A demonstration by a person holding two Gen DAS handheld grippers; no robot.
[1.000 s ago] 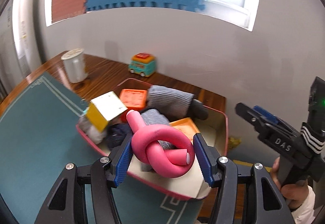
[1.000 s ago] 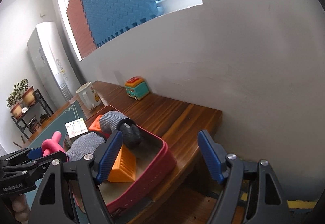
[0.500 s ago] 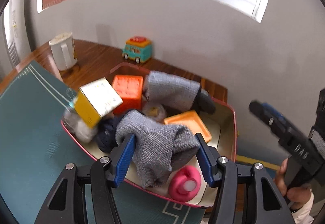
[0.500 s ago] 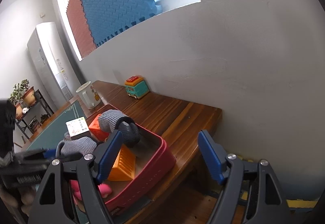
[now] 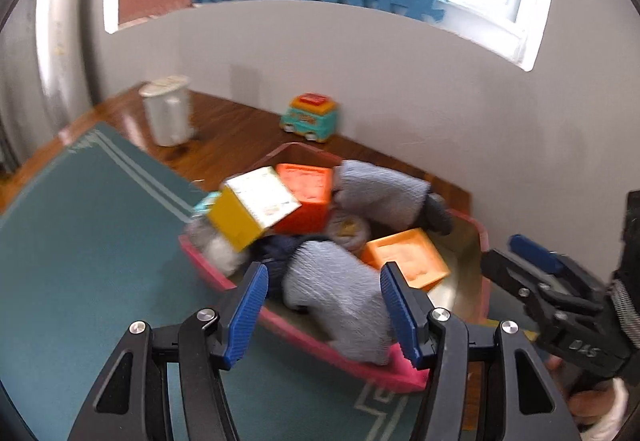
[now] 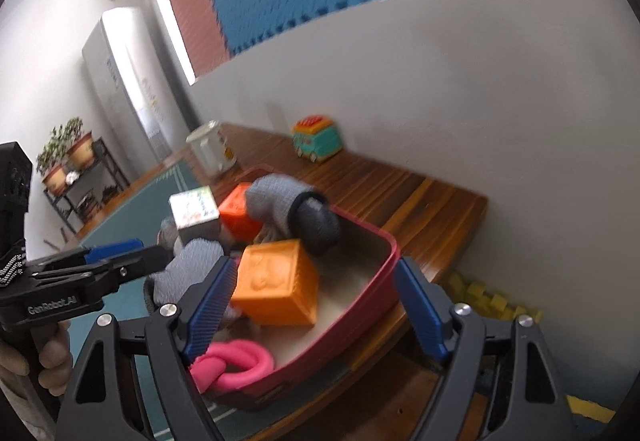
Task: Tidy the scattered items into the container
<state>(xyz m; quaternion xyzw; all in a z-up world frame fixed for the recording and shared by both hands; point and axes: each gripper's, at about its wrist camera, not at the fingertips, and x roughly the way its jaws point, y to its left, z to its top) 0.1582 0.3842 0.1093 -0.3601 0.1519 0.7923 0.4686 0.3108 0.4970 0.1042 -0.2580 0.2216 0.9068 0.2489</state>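
The red container point(image 5: 208, 269) point(image 6: 384, 273) holds two orange blocks point(image 5: 408, 261) point(image 6: 276, 285), grey socks point(image 5: 340, 301) point(image 6: 280, 197), a yellow-and-white box point(image 5: 252, 209) point(image 6: 194, 211) and a dark item. A pink knotted toy point(image 6: 236, 363) lies at its near corner in the right wrist view; the sock hides it in the left wrist view. My left gripper point(image 5: 324, 309) is open and empty above the container's near rim. My right gripper point(image 6: 316, 309) is open and empty, low over the container's end.
A toy bus point(image 5: 310, 117) point(image 6: 318, 137) stands on the wooden table by the wall. A white mug point(image 5: 168, 109) point(image 6: 212, 153) stands further left. A teal mat point(image 5: 88, 241) covers the table's left part. The table edge point(image 6: 452, 237) is beside the container.
The left gripper let go of the pink knotted toy, which dropped into the container, and then drew back. The right gripper moved in closer over the container's end.
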